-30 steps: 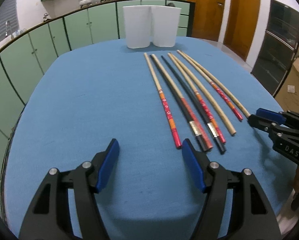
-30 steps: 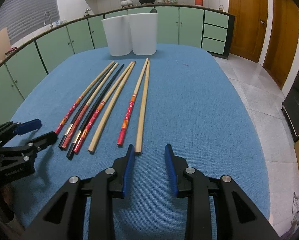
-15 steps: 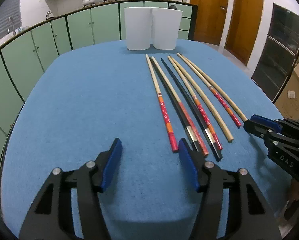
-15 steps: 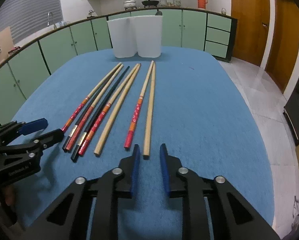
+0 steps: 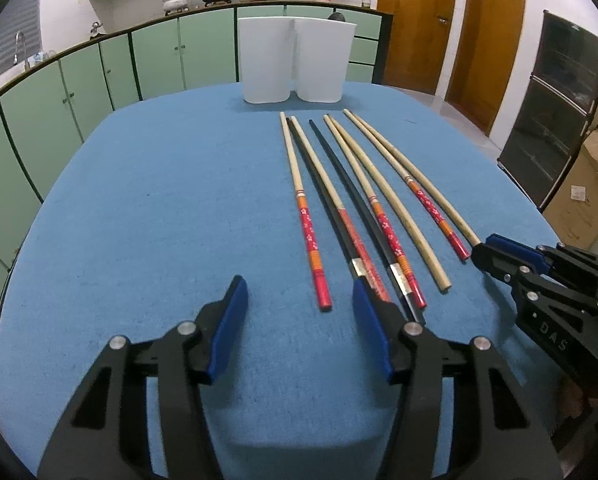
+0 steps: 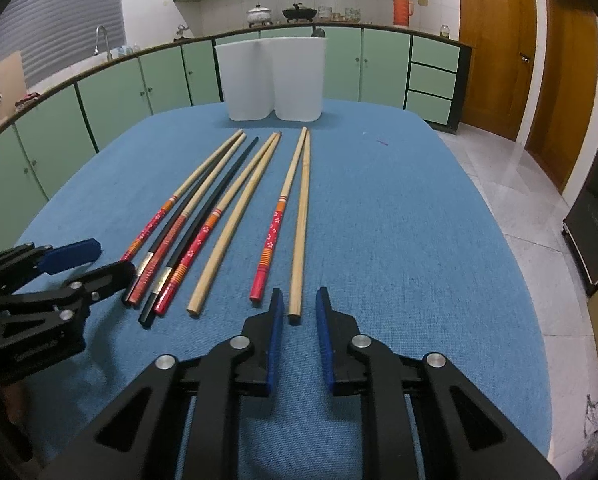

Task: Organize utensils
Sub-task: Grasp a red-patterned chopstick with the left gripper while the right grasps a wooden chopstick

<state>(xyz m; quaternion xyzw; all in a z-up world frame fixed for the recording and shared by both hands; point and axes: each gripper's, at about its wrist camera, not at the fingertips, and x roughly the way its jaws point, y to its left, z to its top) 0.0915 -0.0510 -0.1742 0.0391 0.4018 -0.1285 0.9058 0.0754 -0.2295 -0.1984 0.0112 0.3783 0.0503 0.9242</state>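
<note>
I've got my right gripper (image 6: 297, 312) forward now, jaws narrowed from a second ago, framing the near tip of the plain bamboo chopstick (image 6: 301, 216) at the right end of the row, pads not touching it yet. My left gripper (image 5: 297, 312) sits closer in than before, jaws wide and holding nothing, its right pad just beside the black chopsticks' (image 5: 339, 184) ends. All the chopsticks lie flat on the blue tablecloth (image 5: 139, 200), unmoved. Two white bins (image 6: 275, 76) stand at the far edge.
</note>
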